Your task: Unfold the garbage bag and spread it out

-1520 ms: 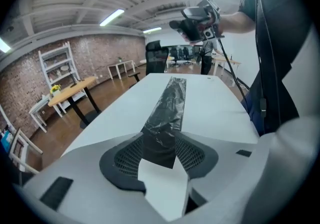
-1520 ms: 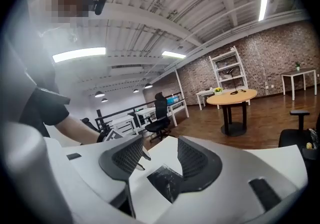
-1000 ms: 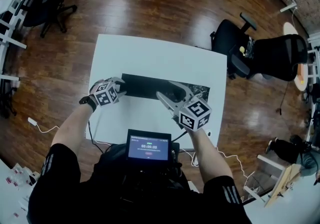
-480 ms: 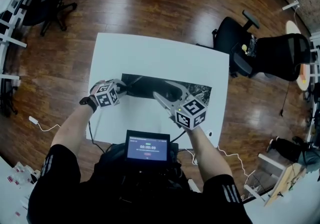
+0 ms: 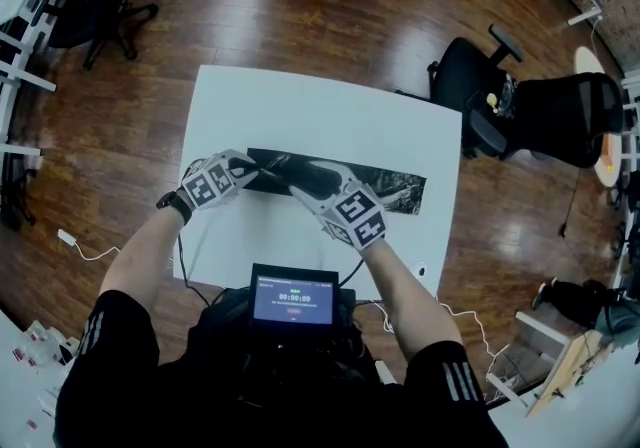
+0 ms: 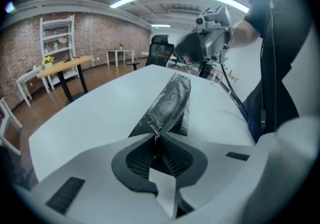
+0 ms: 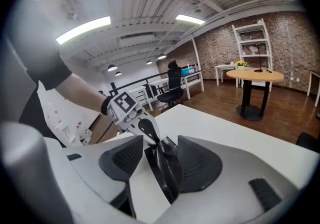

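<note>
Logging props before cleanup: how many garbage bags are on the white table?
1: a black garbage bag, folded into a long strip, across the white table. None seems hidden.

Left gripper [image 6: 158,138] jaws pinched together; right gripper [image 7: 160,149] jaws apart, both angled downward.

White tabletop [image 5: 320,111], standing on wood floor [image 5: 230,26]. Lying on it, black bag [image 5: 390,186] folded into long narrow strip, stretched left to right across the middle.

Left gripper [image 6: 157,135] jaws just closed, pinching near end of black garbage bag [image 6: 171,100], bag lying as long folded strip along white table [image 6: 85,115], right gripper [image 6: 197,50] at far end.
</note>
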The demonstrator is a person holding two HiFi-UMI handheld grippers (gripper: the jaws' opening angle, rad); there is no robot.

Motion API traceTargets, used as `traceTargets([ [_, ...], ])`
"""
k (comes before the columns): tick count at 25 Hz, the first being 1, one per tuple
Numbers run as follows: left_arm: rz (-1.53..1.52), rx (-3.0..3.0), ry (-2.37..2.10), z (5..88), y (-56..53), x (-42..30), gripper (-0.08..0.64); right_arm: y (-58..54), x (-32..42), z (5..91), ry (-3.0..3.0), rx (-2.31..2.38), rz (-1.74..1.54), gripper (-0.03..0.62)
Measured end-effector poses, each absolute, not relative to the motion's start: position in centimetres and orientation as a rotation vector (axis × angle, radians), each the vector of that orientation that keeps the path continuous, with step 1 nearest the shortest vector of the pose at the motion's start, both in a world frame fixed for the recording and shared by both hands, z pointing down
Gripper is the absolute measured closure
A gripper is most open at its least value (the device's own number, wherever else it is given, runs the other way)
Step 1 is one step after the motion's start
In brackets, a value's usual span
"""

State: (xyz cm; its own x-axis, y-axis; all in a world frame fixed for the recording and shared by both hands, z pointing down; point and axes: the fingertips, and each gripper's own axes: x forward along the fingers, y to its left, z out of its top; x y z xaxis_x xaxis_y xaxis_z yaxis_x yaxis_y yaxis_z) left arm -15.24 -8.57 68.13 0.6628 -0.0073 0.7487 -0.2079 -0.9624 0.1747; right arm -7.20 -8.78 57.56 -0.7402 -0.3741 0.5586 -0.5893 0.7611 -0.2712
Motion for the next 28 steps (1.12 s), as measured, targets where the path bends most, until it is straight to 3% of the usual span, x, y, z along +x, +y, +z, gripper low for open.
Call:
traceTargets([
  [5, 1.112, 2.610, -0.247, 67.5, -9.8, -15.2, 0.557, -8.0, -10.1, 60.3, -2.367, 0.535, 0.432, 0.367],
  [9, 1.100, 2.593, -0.268, 67.7, -10.0, -15.3, 0.557, -7.2, -11.8, 63.3, -2.276, 0.414, 0.302, 0.433],
  [20, 1.072, 2.582, -0.306, 67.6, -10.5, -15.4, 0.557, -7.6, -11.7, 69.9, -2.049, 0.323, 0.152, 0.438],
  [28, 1.063, 2.608, -0.334, 66.8, -10.6, -15.7, 0.537, -9.0, -11.4, 69.7, -2.068, 0.381, 0.183, 0.557],
])
